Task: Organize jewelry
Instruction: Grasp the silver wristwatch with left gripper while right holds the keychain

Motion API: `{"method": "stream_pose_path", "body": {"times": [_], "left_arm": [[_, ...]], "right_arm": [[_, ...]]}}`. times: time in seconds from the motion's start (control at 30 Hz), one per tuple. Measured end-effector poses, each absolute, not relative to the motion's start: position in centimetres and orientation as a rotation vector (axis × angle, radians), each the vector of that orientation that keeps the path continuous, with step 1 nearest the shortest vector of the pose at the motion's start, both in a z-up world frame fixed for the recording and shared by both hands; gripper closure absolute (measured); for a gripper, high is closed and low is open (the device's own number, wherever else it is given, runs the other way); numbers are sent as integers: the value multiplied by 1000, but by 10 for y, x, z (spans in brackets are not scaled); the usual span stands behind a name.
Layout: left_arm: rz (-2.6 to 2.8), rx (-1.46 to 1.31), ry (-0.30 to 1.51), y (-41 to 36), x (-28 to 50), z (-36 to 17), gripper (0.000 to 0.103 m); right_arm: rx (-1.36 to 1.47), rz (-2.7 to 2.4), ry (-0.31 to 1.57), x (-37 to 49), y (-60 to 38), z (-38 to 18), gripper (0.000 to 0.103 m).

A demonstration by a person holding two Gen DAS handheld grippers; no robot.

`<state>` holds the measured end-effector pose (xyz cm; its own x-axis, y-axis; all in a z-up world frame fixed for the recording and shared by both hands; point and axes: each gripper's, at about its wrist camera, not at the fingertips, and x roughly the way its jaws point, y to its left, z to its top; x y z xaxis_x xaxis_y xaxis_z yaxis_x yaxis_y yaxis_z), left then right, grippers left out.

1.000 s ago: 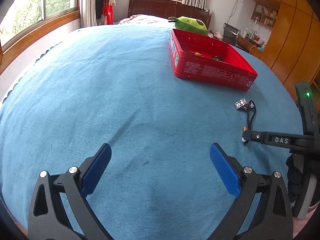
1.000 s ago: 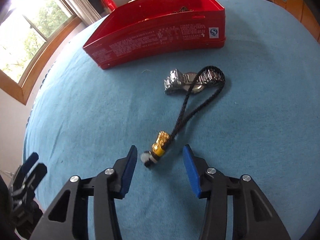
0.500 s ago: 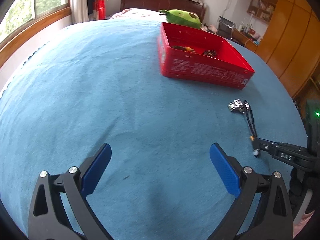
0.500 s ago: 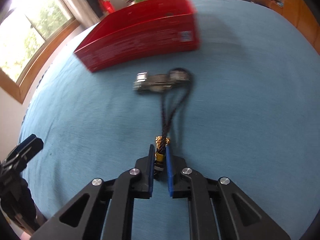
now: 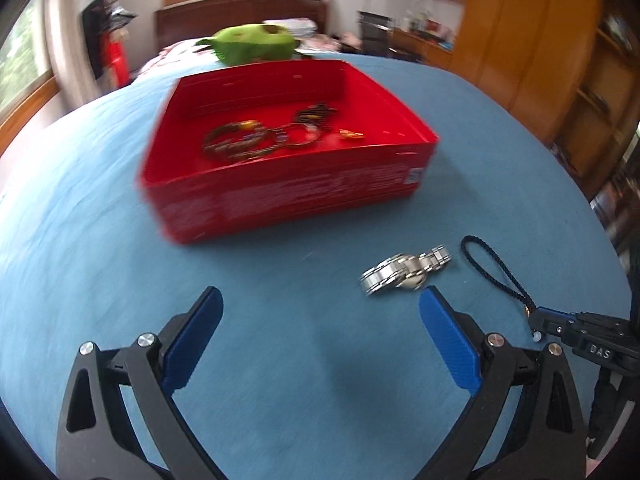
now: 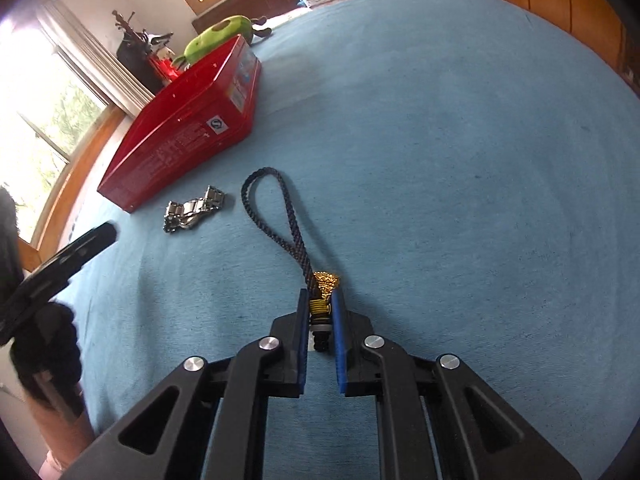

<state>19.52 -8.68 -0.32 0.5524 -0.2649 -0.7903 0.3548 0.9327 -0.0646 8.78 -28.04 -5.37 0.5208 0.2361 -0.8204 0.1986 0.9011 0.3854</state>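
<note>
My right gripper (image 6: 320, 300) is shut on the gold end of a dark braided cord charm (image 6: 276, 216), whose loop trails on the blue cloth; it also shows in the left wrist view (image 5: 488, 268). A silver metal watch (image 5: 404, 274) lies on the cloth just ahead of my open, empty left gripper (image 5: 320, 312), near its right finger; it also shows in the right wrist view (image 6: 194, 208). The red box (image 5: 280, 196) behind it holds several bracelets and rings (image 5: 256, 140). The right gripper (image 5: 538, 322) appears at the left wrist view's right edge.
A green plush toy (image 5: 256, 44) lies behind the red box (image 6: 180, 132). The blue cloth (image 6: 460, 140) covers the whole surface. Wooden cabinets (image 5: 540, 40) stand to the far right, windows to the left.
My left gripper has moved forward and right toward the watch and the red box. My right gripper stays shut on the cord charm and has pulled it off the watch, to the right.
</note>
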Motion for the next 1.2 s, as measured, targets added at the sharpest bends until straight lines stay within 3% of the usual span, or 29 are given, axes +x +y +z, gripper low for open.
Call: {"method": "stream_pose_path", "body": {"times": [0.27,0.33,0.4,0.47,0.53,0.57,0.67,1.2], "left_arm": [[-459,194,957,-122,219,-23,6],[-460,213,973,-125,221,-29,10],[-475,219,1008,-127,223,-38,41],[-493,195,1023,-124,222,-42,43],[-512,197,1018,-124,221,-42,54],[-532,191,1020,-125,219,-42,69],[-523,211,1011,-125,212,-41,81],[-432,73,1030,-66,162,-30,85]], "right_arm": [[460,40,1044,95,-285,-54,92],[457,40,1047,98,-283,-53,92],[455,38,1049,101,-279,-52,92],[456,37,1051,102,-279,-52,92],[457,38,1052,103,-278,-52,92],[457,38,1053,103,-277,-51,92],[460,54,1058,104,-272,-51,92],[383,154,1087,117,-225,-51,92]]}}
